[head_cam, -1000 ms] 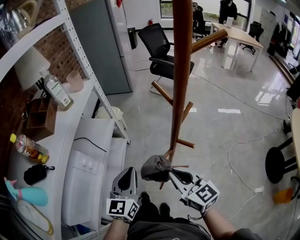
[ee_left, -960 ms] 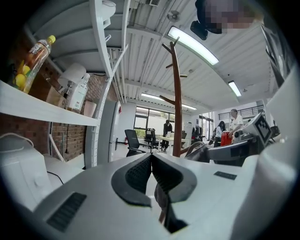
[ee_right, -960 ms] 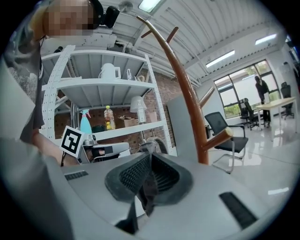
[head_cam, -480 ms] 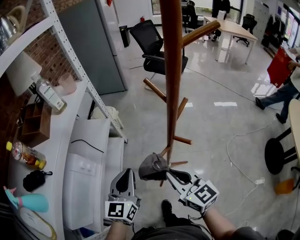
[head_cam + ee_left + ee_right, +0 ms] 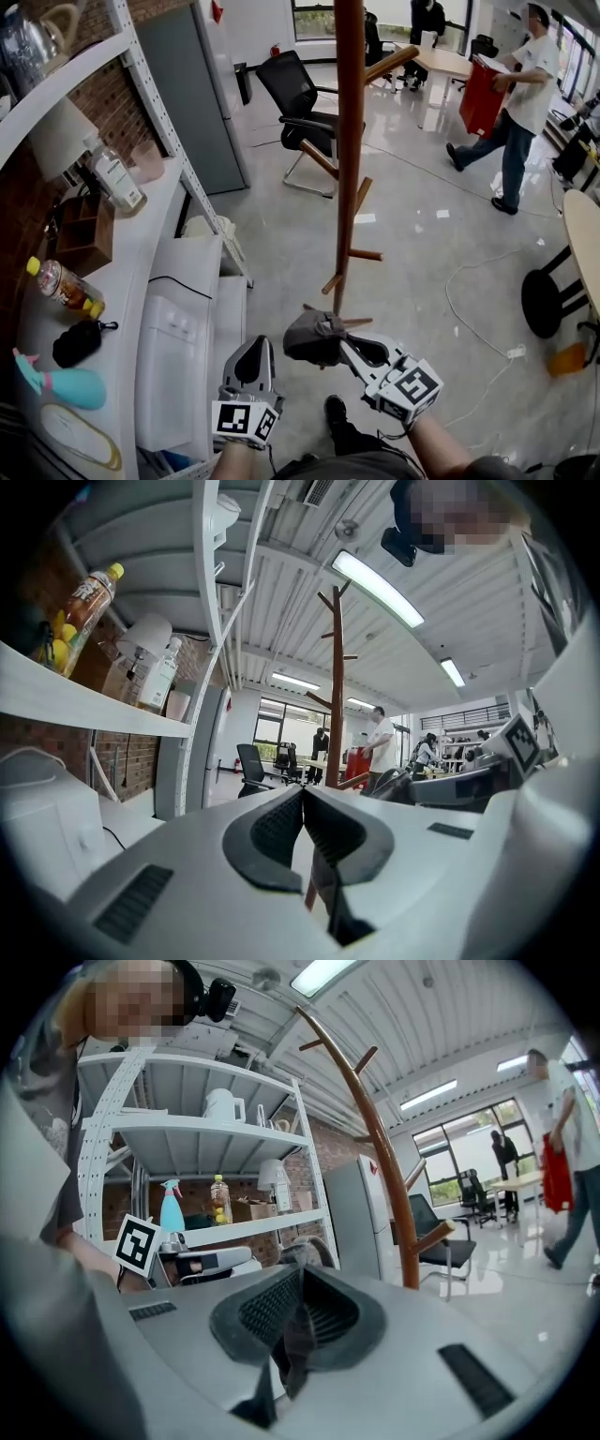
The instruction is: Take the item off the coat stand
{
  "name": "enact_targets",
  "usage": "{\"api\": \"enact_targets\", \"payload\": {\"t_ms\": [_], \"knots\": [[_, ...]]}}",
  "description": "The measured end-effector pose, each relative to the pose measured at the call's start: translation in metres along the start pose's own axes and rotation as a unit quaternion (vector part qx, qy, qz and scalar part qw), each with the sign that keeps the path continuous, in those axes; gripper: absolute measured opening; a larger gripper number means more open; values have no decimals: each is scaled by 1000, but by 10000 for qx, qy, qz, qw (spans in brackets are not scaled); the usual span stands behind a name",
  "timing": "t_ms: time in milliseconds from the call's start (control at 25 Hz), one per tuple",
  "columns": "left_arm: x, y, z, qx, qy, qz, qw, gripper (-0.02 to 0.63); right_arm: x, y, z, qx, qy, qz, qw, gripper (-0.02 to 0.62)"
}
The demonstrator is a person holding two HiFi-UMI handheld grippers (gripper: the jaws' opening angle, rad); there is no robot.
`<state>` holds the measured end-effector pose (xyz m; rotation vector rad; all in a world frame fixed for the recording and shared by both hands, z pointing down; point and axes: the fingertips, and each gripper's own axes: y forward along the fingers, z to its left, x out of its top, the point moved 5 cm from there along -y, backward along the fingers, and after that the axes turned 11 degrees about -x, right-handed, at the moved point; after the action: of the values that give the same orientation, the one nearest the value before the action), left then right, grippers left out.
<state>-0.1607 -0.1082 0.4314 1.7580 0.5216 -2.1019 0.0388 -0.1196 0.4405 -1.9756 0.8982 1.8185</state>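
Currently we pinch a fold of the grey cap (image 5: 314,337) w/ the right gripper (image 5: 343,346), jaws clenched on the fabric. Cap hangs low by the coat stand (image 5: 349,141), just beside its bottom peg (image 5: 356,322). Left gripper (image 5: 254,345): jaws closed, nothing betw. them. Risks: thin pinch, so cloth may slip out, or cap snags the peg & rocks the stand. On the shelf: wooden box (image 5: 82,234), contents unclear; bottle (image 5: 58,286) w/ brownish drink; cup (image 5: 148,161), can't tell.
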Motion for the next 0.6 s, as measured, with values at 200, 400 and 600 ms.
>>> {"api": "enact_targets", "payload": {"t_ms": [200, 400, 600], "knots": [[6, -23, -16, -223, -4, -65, 9997, 8, -2, -22, 22, -185, -28, -144, 9997, 21], [12, -48, -34, -393, 1, -106, 9992, 8, -2, -48, 42, -389, -101, -203, 9990, 21], [19, -74, -53, -505, 48, -174, 9986, 8, -4, -75, 59, -537, -144, -293, 9980, 21]]}}
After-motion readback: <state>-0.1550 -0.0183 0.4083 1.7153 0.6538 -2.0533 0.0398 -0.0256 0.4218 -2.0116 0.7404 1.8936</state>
